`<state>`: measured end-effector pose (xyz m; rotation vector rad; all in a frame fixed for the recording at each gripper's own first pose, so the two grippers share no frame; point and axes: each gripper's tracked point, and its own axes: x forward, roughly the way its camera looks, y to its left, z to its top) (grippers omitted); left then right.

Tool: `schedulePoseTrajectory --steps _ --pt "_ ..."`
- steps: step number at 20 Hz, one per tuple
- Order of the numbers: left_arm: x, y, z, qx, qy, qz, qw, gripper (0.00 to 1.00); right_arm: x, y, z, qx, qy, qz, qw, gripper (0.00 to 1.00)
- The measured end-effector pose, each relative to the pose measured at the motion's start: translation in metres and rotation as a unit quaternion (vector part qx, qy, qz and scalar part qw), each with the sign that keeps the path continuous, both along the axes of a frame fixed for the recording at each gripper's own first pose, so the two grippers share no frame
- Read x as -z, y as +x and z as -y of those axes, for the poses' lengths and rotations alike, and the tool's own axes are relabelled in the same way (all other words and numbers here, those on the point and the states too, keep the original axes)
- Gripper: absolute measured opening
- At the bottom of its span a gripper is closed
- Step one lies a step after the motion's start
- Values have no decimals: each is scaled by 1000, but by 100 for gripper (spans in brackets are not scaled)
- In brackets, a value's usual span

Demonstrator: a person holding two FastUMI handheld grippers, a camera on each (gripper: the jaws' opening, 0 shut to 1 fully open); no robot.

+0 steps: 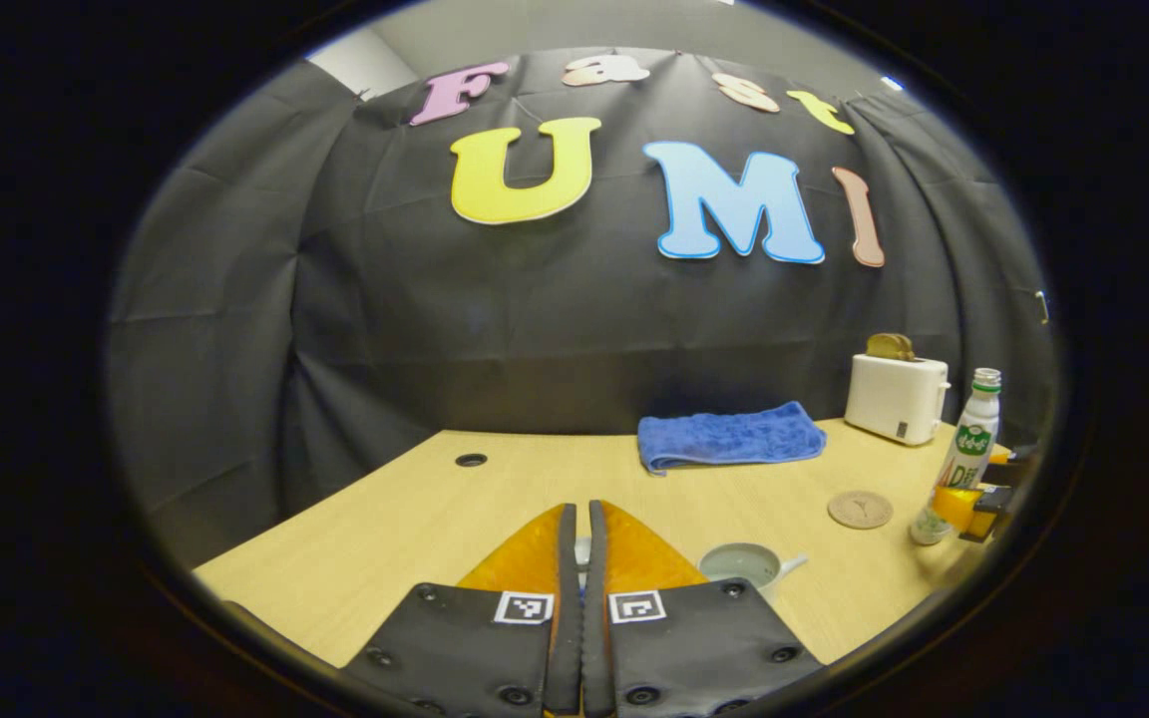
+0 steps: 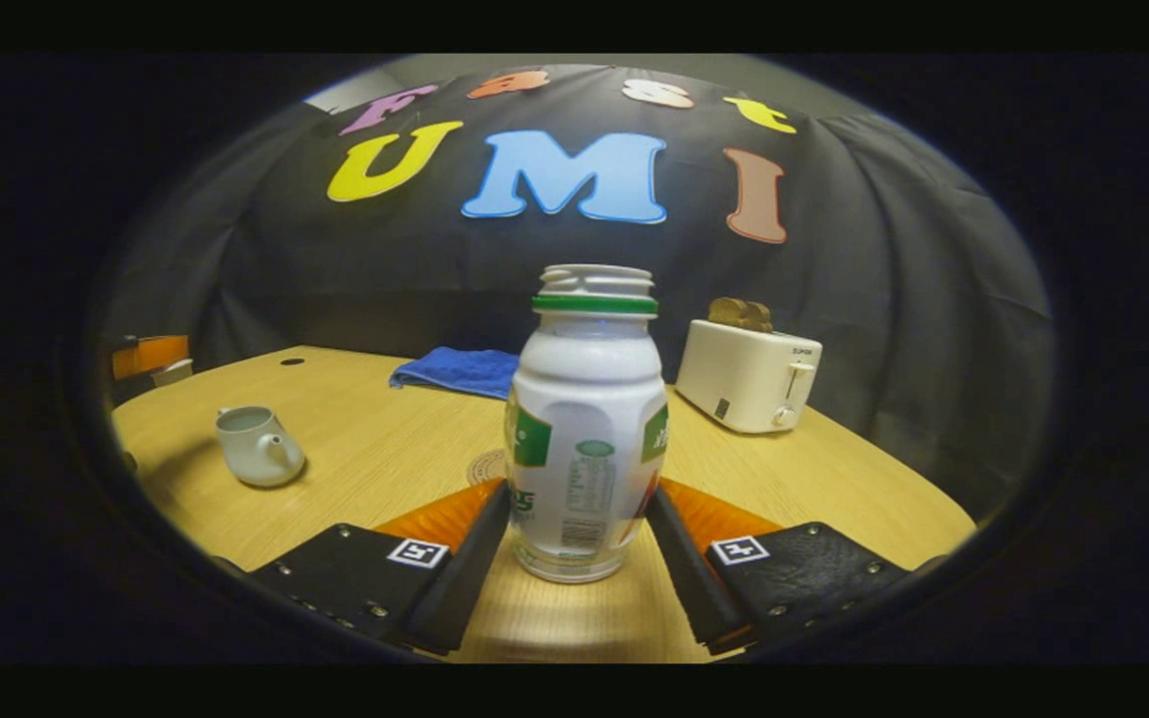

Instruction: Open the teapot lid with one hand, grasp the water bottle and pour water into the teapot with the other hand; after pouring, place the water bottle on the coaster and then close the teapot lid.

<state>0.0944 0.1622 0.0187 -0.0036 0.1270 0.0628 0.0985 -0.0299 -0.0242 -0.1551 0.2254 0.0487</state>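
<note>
Standing on the wooden surface (image 2: 355, 469), the water bottle (image 2: 586, 419) sits between our right gripper (image 2: 579, 543) jaws, which flank its base; we cannot tell whether they press. We should grip squarely before lifting toward the open teapot (image 2: 253, 446), past the coaster (image 1: 860, 510). Our left gripper (image 1: 578, 538) jaws are nearly together on something small, perhaps the lid.

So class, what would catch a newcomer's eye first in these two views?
The white bottle, uncapped and upright between the right hand-held gripper's fingers, stands out in the right gripper view. Behind it stand a white toaster and a folded blue towel; the open teapot sits far left.
</note>
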Motion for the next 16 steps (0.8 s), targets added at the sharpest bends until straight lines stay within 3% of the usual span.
schedulePoseTrajectory --steps 3,7,12,16 --pt "2 -2 -2 0 -12 -2 1000 11 -3 -2 -8 -6 -32 3 999 81" --pt "4 -5 -9 -3 -15 -3 1000 2 -22 1 -11 5 -103 19 995 81" --pt "1 -11 -18 -7 -15 0 1000 7 -47 18 -30 -2 -237 46 970 81" --pt "-1 -16 -31 -16 -13 1 1000 6 -55 32 -55 -26 -348 63 935 81"
